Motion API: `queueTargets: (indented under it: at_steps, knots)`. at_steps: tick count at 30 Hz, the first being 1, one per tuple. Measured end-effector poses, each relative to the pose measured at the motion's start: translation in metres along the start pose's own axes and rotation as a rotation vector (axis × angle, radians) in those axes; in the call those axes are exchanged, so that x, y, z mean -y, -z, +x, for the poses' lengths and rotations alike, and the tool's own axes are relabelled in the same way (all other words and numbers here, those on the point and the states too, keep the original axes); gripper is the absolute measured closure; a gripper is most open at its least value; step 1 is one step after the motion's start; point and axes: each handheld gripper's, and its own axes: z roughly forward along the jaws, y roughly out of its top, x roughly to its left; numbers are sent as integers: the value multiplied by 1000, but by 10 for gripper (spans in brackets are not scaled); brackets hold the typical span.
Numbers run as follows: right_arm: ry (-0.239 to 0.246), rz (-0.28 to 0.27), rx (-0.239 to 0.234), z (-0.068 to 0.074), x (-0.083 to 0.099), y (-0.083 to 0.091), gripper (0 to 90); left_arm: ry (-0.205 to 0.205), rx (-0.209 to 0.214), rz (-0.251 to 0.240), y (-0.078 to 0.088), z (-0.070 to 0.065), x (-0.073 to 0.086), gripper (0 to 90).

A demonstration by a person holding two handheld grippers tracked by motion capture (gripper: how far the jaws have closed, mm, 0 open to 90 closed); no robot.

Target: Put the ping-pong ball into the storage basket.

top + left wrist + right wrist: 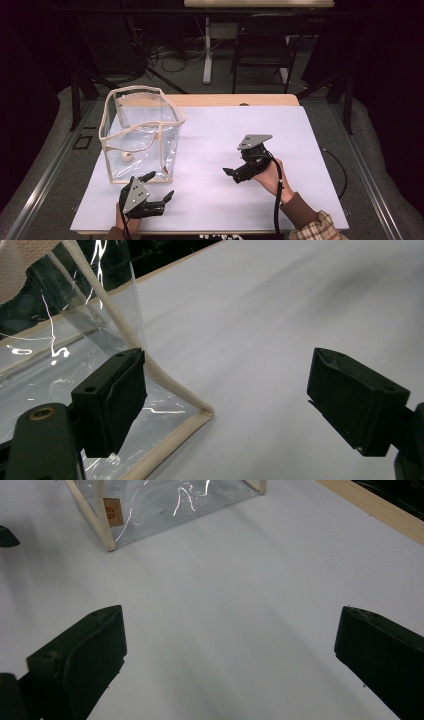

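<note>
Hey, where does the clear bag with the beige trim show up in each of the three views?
High view: the clear bag stands upright, left of centre on the white table cover.
Left gripper view: its bottom corner fills the left side, by the left jaw.
Right gripper view: its base sits at top centre-left.
Shared landmark: the bag's beige corner trim.

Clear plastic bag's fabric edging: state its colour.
Cream fabric edging on the clear plastic bag, best in the high view.
</note>
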Motion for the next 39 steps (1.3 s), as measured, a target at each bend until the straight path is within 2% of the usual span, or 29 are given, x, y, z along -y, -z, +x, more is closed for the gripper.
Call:
queueTargets:
  at_steps: [5,15,25,33,34,39]
  knots:
    - [-4,-1,6,0,7,5,0,1,-1,0,0,0,0,159]
    - [-7,-51,42,0,24,17,0,-2,-2,1,0,0,0,159]
    - [-12,-71,67,1,40,24,0,-2,-3,3,0,0,0,159]
    - [-12,-71,69,2,41,25,0,0,-3,-2,0,0,0,159]
    - [-16,-79,84,3,54,31,0,-5,-2,1,0,0,0,159]
    - [-14,-81,95,3,63,37,0,-2,-3,-1,0,0,0,159]
